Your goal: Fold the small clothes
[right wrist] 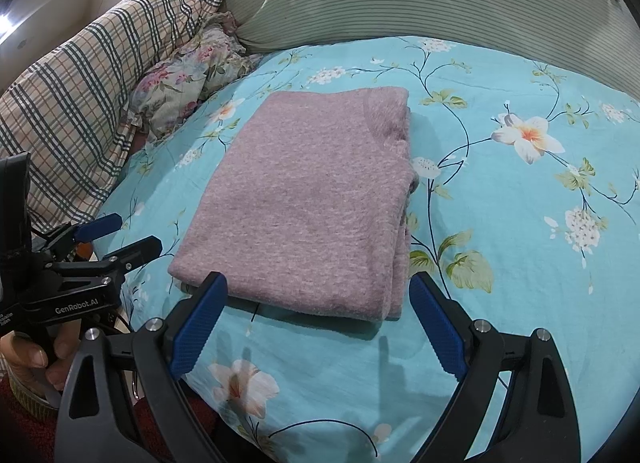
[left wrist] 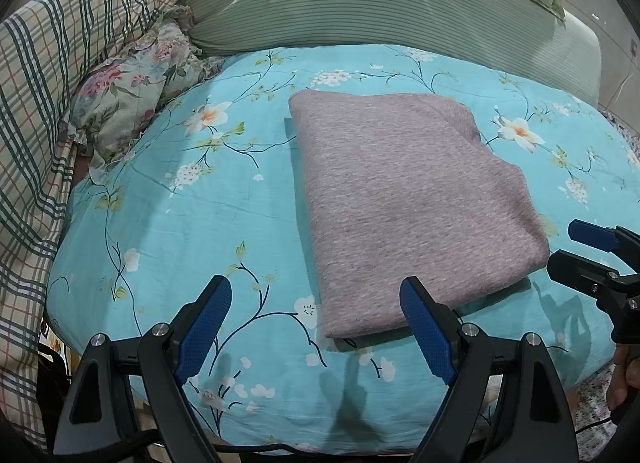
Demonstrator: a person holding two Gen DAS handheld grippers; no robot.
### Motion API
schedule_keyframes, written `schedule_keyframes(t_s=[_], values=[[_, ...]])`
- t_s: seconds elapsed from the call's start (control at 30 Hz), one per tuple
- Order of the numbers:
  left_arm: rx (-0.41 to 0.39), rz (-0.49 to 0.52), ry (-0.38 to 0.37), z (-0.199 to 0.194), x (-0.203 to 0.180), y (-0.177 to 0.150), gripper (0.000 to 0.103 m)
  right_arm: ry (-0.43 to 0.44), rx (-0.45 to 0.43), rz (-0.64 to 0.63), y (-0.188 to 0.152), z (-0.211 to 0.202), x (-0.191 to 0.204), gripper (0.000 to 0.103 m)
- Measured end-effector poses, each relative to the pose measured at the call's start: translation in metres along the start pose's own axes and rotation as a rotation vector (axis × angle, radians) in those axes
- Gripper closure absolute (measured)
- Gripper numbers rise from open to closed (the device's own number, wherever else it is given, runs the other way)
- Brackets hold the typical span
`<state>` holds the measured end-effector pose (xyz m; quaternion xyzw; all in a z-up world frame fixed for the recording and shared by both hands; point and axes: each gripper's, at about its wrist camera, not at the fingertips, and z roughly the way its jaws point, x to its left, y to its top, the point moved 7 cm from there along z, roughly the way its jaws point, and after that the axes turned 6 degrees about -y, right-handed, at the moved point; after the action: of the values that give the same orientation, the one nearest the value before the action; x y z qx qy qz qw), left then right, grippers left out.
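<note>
1. Folded mauve knitted garment (left wrist: 404,199) lying flat mid-bed on the turquoise floral bedsheet (left wrist: 180,223), long axis running from near edge towards the green striped pillow (left wrist: 360,7).
2. Stacked fold layers along its right side visible only from the right wrist.
3. Left gripper (left wrist: 316,323) spread wide, empty; right gripper (right wrist: 316,323) likewise apart, holding nothing.
</note>
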<state>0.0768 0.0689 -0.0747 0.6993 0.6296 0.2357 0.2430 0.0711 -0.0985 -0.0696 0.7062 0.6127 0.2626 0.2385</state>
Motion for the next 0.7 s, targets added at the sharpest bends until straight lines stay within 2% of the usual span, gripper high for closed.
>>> schedule_keyframes(t_s=[0.7], values=[[-0.001,0.007,-0.001,0.0007,-0.0052,0.0018,0.016,0.001,-0.002,0.003,0.0015,-0.0001,0.0022,0.01]])
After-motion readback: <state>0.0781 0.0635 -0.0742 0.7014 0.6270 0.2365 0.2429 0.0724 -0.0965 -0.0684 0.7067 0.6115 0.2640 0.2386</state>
